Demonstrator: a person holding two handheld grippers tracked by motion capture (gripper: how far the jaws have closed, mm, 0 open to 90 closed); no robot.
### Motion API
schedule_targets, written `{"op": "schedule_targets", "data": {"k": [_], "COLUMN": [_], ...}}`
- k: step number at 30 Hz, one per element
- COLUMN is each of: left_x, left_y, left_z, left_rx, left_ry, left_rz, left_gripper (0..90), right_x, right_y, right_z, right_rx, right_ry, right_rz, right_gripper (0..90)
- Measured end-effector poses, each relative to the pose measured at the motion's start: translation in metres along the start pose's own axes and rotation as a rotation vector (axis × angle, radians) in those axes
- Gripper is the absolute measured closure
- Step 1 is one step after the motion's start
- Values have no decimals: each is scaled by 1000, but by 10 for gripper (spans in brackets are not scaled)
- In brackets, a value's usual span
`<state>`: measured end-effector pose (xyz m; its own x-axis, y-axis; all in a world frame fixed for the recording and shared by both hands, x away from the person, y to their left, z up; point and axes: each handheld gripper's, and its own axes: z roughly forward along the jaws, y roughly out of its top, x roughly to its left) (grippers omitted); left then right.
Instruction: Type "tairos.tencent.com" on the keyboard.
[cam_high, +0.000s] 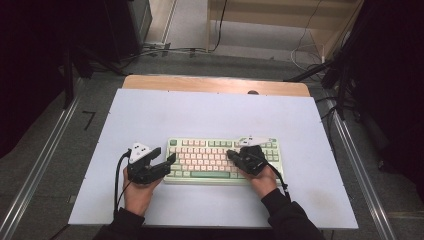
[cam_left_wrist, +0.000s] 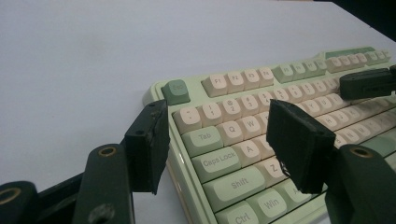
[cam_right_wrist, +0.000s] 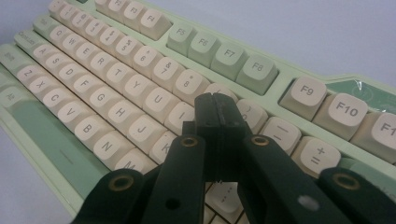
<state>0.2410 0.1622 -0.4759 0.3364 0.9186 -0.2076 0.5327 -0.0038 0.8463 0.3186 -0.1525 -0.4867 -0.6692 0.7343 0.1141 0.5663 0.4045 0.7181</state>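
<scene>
My right gripper (cam_right_wrist: 215, 100) has its jaws pressed flat together with nothing between them, and that closed tip sits down among the keys in the O and P stretch of the keyboard (cam_right_wrist: 140, 88); I read this as poking a key with the shut tip, though I cannot tell whether the tip is pressing a cap or only resting on it. My left gripper (cam_left_wrist: 219, 144) stands with its jaws spread and empty, straddling the keyboard's (cam_left_wrist: 224, 140) near left corner around Caps Lock and Shift, one pad off the edge, the other above the letters. From the high view the keyboard (cam_high: 223, 160) lies flat on the pale table (cam_high: 200, 115), towards the near side, between my two hands. It should handle as a rigid, fairly hefty slab with smooth plastic sides. The caps give under a push and could pop off if pried, so I would take it by the case edges, not the keys, and press straight down. The jaws hide the key under the right tip, the far right keys are cut off, and the legends in the high view are too small to read.
</scene>
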Motion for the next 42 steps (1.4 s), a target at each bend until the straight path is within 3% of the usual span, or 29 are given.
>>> {"op": "schedule_targets", "data": {"k": [6,7,10,12,14,20,24,30,42], "left_x": [0,0,1,1,1,1,1,-2,-10], "left_y": [0,0,0,0,1,0,0,1,3], "left_z": [-1,-1,-1,-1,-2,-2,-1,3,14], "left_rx": [-3,-3,-2,-3,-6,-7,-3,17,40], "left_ry": [0,-1,-1,-2,-2,-11,-89,-129,-159], "left_rz": [-1,-2,-1,1,1,7,12,28,53], "left_gripper": [398,398,399,403,403,466,723,900,900], "right_x": [-1,-2,-3,-4,-5,-5,-6,-7,-12], "right_y": [2,3,4,4,4,4,3,2,-3], "right_z": [-9,-10,-14,-15,-17,-20,-21,-23,-29], "right_rx": [-58,-70,-97,-104,-109,-119,-119,-113,-114], "right_ry": [31,36,35,24,11,-5,-9,-21,-38], "right_rz": [24,25,33,40,48,48,45,49,66], "right_gripper": [801,756,460,335,270,234,233,233,237]}}
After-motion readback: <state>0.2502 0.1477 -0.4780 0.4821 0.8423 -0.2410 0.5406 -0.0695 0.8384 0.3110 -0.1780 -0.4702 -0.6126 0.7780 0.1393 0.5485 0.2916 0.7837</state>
